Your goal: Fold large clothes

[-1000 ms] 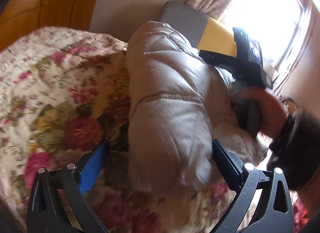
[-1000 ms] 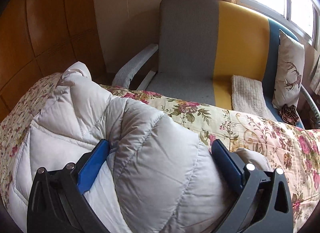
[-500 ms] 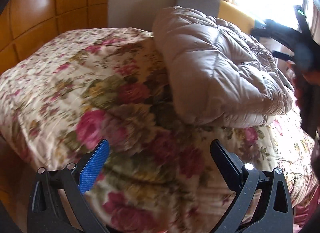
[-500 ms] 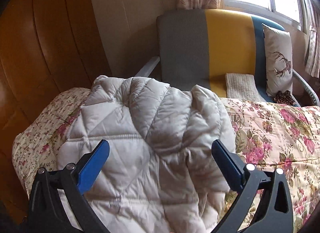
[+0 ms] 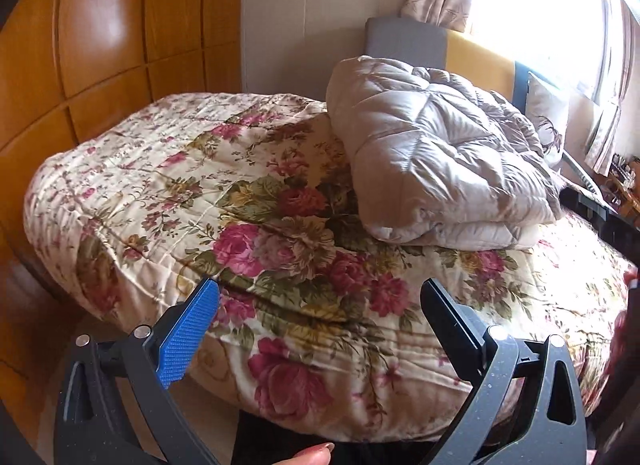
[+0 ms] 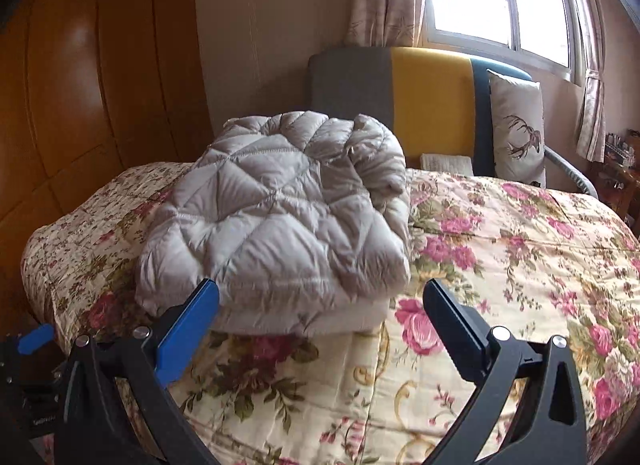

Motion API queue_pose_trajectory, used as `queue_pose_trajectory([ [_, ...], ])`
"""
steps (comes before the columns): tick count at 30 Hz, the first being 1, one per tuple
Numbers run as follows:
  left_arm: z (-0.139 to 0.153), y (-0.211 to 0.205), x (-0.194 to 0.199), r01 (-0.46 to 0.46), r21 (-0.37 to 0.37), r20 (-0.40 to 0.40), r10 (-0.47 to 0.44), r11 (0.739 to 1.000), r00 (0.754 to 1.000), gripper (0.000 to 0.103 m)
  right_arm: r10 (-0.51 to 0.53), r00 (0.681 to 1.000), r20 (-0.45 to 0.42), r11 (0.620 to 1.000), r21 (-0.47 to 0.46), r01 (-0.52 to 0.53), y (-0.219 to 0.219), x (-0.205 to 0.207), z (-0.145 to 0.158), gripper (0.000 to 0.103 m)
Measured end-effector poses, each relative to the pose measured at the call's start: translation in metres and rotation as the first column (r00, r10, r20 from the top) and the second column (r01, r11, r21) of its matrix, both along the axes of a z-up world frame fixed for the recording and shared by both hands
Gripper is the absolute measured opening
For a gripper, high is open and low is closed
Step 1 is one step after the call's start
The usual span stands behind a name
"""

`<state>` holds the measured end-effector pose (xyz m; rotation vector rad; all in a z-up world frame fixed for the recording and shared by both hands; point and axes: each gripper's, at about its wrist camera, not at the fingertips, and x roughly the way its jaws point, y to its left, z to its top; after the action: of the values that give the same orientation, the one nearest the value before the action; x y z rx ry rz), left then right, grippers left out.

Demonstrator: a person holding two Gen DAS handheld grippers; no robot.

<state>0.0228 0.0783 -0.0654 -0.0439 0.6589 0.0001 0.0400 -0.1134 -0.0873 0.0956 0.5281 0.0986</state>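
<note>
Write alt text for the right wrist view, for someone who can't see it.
A folded grey puffer jacket lies on a floral quilt. The open right tongs are in the foreground, empty and clear of the jacket. Behind are a grey, yellow and blue chair with a deer-print pillow, wood panelling and a curtained window.

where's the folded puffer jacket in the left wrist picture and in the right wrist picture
Left wrist: the puffer jacket lies upper right of centre, on the floral bedspread.
Right wrist: the jacket lies left of centre, just beyond the open gripper's blue pad.
Shared landmark: the grey and yellow chair behind the jacket, visible in both.
</note>
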Motion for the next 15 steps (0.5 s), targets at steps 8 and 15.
queue_pose_trajectory([
  [8, 0.005, -0.005, -0.018, -0.009, 0.017, 0.008, 0.009, 1.0, 1.0, 0.1, 0.025, 0.999, -0.029, 0.998, -0.048, -0.026, 0.012, -0.034, -0.015, 0.101],
  [15, 0.004, -0.001, -0.021, -0.036, 0.037, 0.013, 0.036, 0.999, 0.999, 0.1, 0.024, 0.999, -0.027, 0.998, -0.063, -0.026, 0.014, -0.04, -0.019, 0.101],
])
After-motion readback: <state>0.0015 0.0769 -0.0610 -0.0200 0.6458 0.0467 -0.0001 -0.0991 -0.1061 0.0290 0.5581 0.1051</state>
